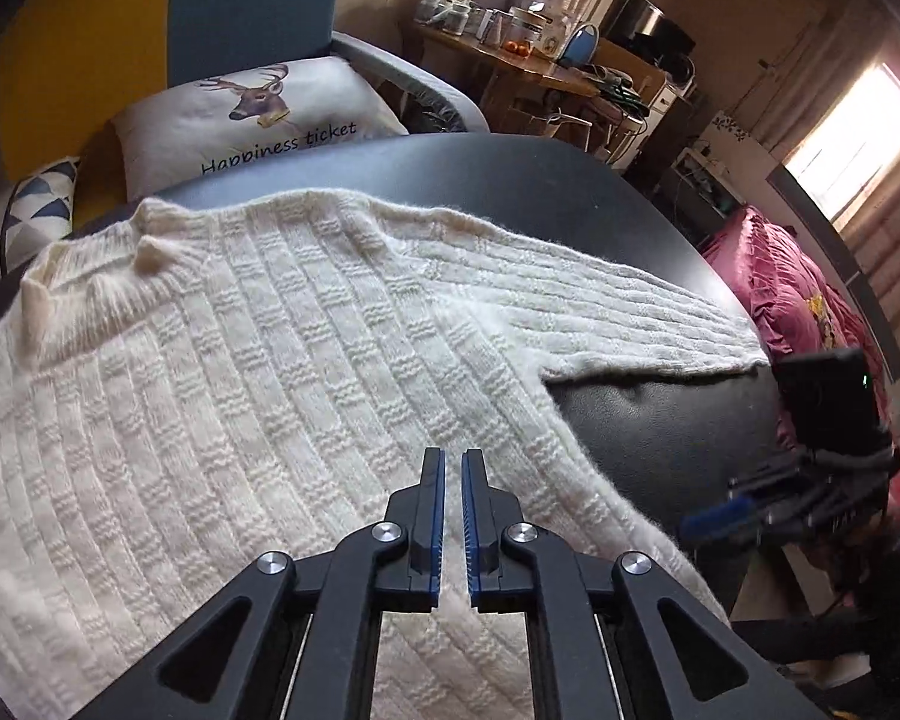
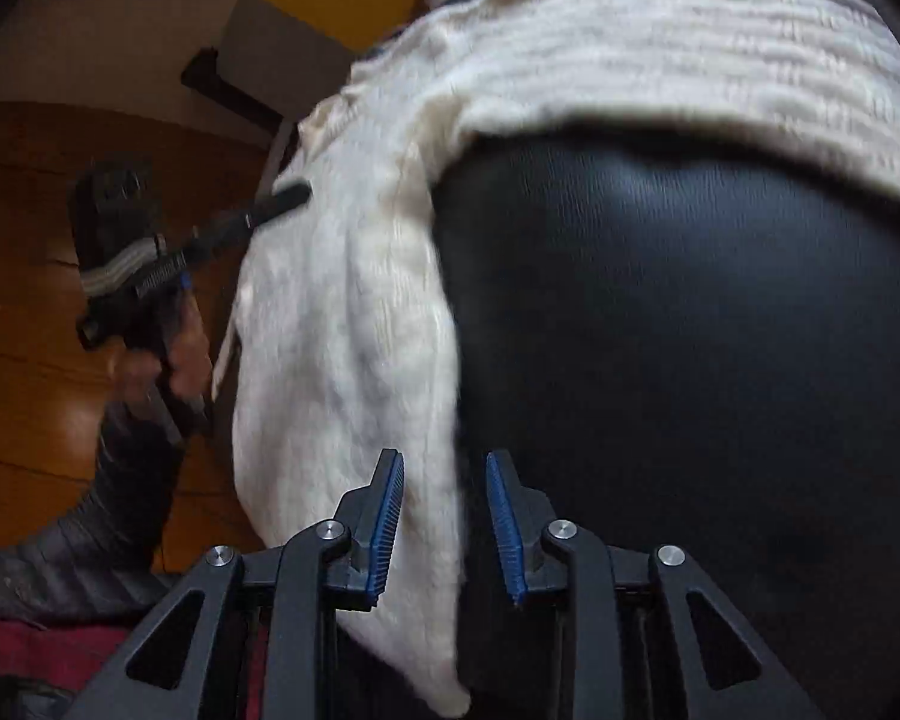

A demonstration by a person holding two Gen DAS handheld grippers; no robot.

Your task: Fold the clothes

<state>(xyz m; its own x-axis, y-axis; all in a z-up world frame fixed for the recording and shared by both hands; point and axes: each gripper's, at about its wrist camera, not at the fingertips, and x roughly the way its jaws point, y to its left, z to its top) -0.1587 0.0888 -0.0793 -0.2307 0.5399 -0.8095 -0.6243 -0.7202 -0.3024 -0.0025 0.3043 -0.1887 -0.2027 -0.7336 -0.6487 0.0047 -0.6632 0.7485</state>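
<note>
A cream knitted sweater (image 1: pixel 240 360) lies spread over a black padded leather surface (image 1: pixel 660 420), one sleeve (image 1: pixel 600 306) stretched out to the right. My left gripper (image 1: pixel 453 456) hovers over the sweater's body, shut to a thin slit with nothing in it. In the right wrist view the sweater (image 2: pixel 342 330) droops over the edge of the leather surface (image 2: pixel 690 330). My right gripper (image 2: pixel 444 462) is open at that hanging side edge; cloth shows in the gap, but the pads do not press it. The left gripper (image 2: pixel 291 197) shows at the far side, and the right gripper (image 1: pixel 699 525) appears blurred at the right.
Behind the surface are a white deer-print pillow (image 1: pixel 252 120) and a blue-patterned cushion (image 1: pixel 36 210). A wooden table (image 1: pixel 546 75) crowded with jars stands at the back, magenta bedding (image 1: pixel 780 288) to the right. A hand (image 2: pixel 180 354) holds the left gripper above the wooden floor (image 2: pixel 30 210).
</note>
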